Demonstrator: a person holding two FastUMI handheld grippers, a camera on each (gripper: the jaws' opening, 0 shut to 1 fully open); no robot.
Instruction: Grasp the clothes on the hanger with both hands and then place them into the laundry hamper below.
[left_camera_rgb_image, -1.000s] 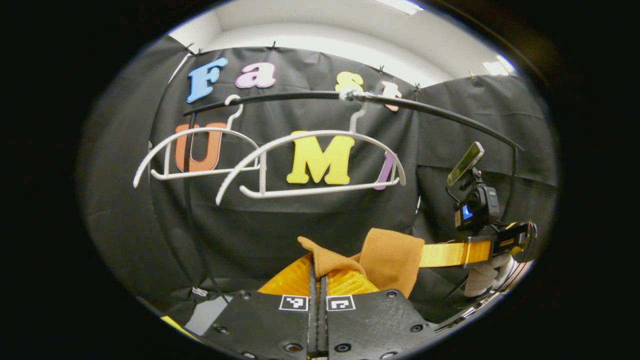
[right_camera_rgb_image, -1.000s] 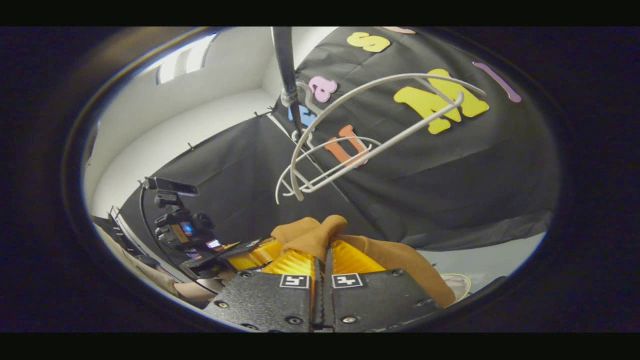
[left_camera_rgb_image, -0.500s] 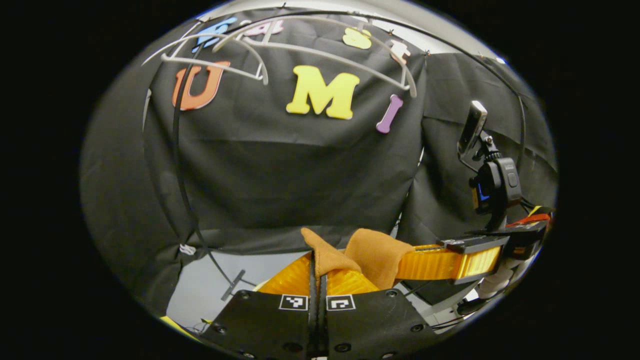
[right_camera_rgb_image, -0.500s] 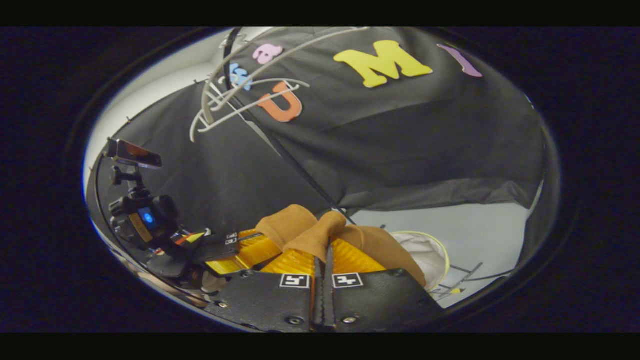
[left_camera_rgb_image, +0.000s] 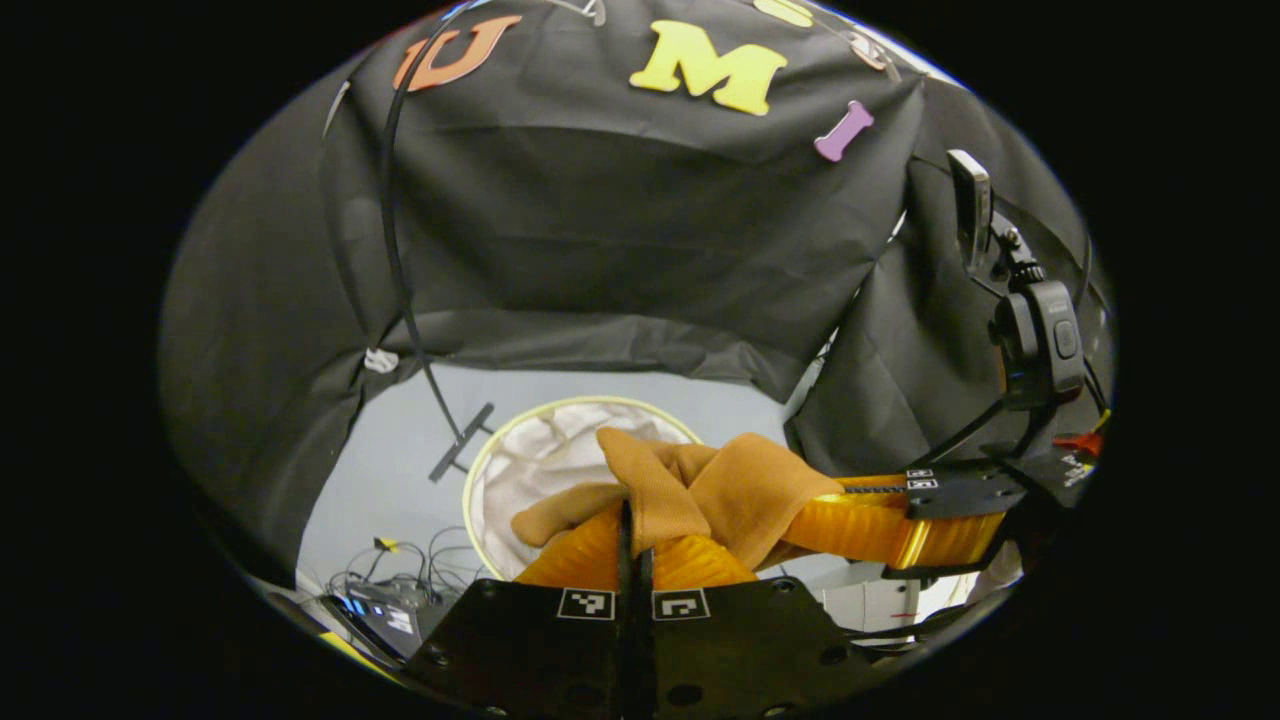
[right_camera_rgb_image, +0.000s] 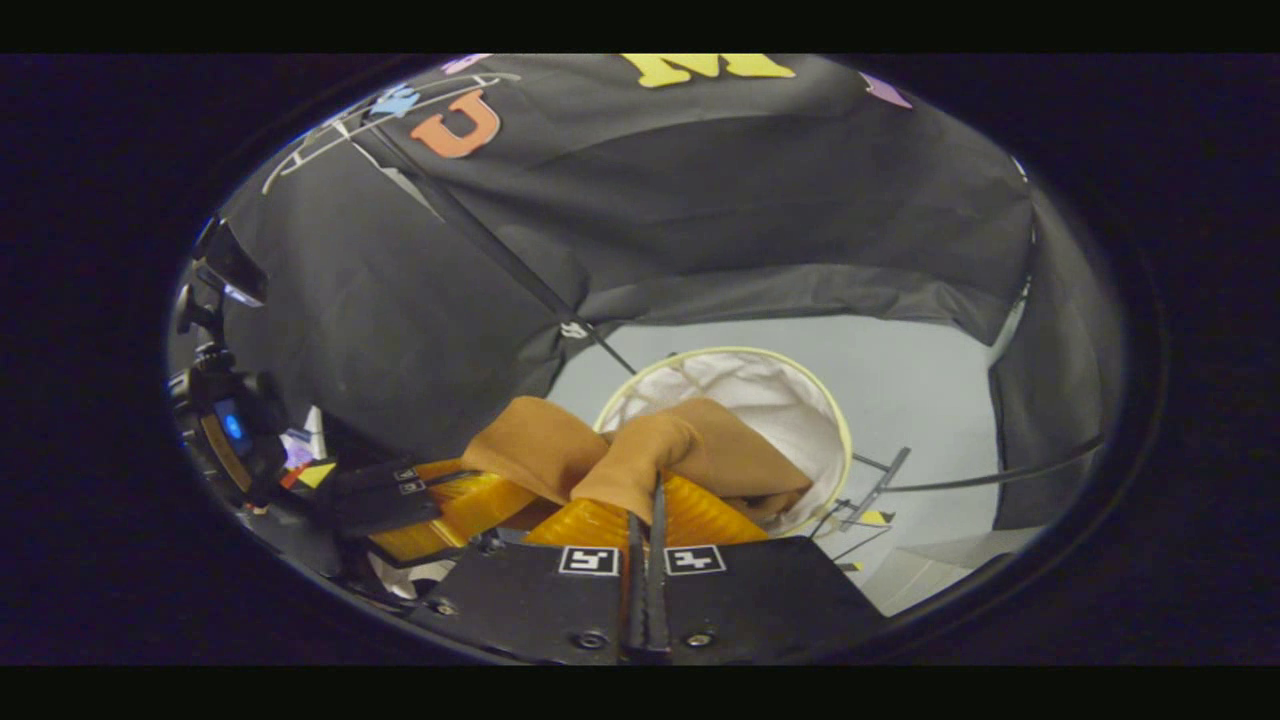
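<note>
While both of your grippers hang above the pale grey floor (left_camera_rgb_image: 400, 470), the largest thing under them is the laundry hamper (left_camera_rgb_image: 480, 470), a round white-lined basket with a pale yellow rim, standing on that floor just in front of the lower edge of the booth's black cloth; in the right gripper view the hamper (right_camera_rgb_image: 830, 420) sits a little right of centre, with its mouth open toward you. The brown garment (left_camera_rgb_image: 740, 485) is bunched between your two tools and hangs over the hamper's mouth: in the left gripper view one fold droops across the near part of the rim, and in the right gripper view the cloth (right_camera_rgb_image: 690, 445) covers the near-left part of the opening. Whether any of it touches the lining, you cannot tell from here. Your left gripper (left_camera_rgb_image: 632, 520) has its two orange fingers pressed together with a pinch of the garment rising between them. Your right gripper (right_camera_rgb_image: 648, 500) is likewise clamped tight on a fold of the same cloth. In the left gripper view the right gripper (left_camera_rgb_image: 900, 515) lies sideways at the right, its orange fingers reaching into the cloth. At the foot of a thin black pole (left_camera_rgb_image: 395, 250), a small dark bracket (left_camera_rgb_image: 460, 455) rests on the floor just left of the hamper, and a tangle of cables (left_camera_rgb_image: 400, 575) lies nearer the lower left.
</note>
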